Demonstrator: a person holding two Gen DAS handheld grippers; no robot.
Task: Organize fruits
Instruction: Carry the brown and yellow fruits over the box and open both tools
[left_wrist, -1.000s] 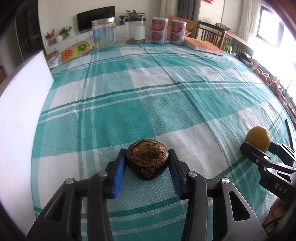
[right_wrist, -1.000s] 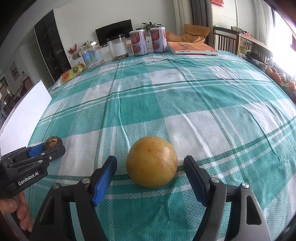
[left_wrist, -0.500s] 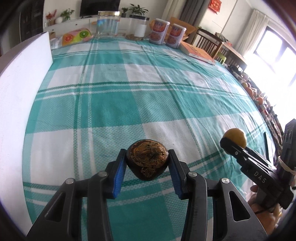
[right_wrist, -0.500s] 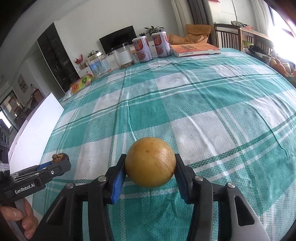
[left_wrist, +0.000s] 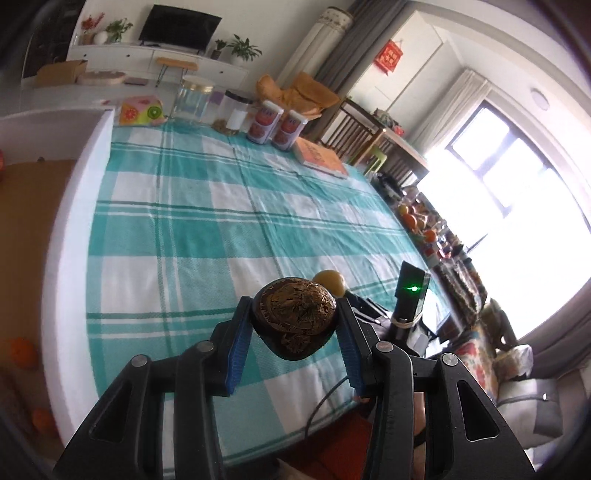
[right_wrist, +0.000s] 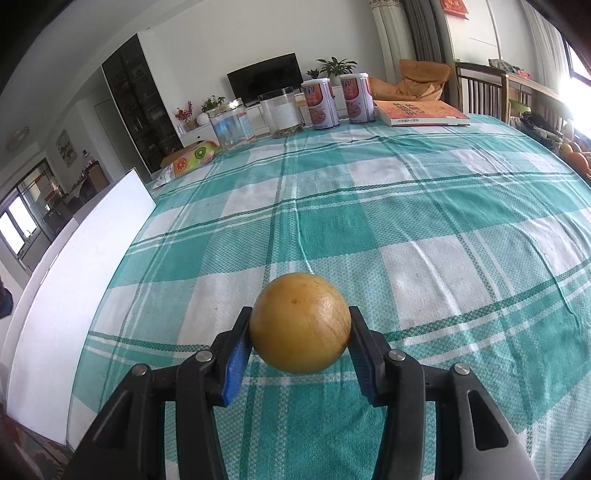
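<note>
Two fruits are held clear of the checked tablecloth (right_wrist: 406, 221), one in each tool. The left gripper (left_wrist: 293, 325) is clamped on a dark brown wrinkled fruit (left_wrist: 294, 321), its blue pads pressed against the two flanks so that the flattish body is squeezed across its width; the fruit is seen raised above the near edge of the tablecloth, presumably so that it can be carried off without dragging on the fabric. The right gripper (right_wrist: 300, 339) is closed on a smooth round yellow fruit (right_wrist: 300, 323), the pads set at opposite sides near its widest girth, which is judged the surest hold on a ball that would otherwise roll; it is held just above the near part of the tablecloth. In the left wrist view the same yellow fruit is glimpsed just beyond the dark one, so the two tools are close together. A destination cannot be identified with certainty; heaps of orange fruit (left_wrist: 410, 219) are seen beyond the right edge of the tablecloth, and sorting by kind is the probable aim. At the far edge of the tablecloth are counted two printed tins (right_wrist: 319, 105), two clear jars (right_wrist: 231, 123), one orange book (right_wrist: 421, 112) and one fruit-printed packet (right_wrist: 188, 160); a white board (right_wrist: 74, 266) stands along its left edge.
</note>
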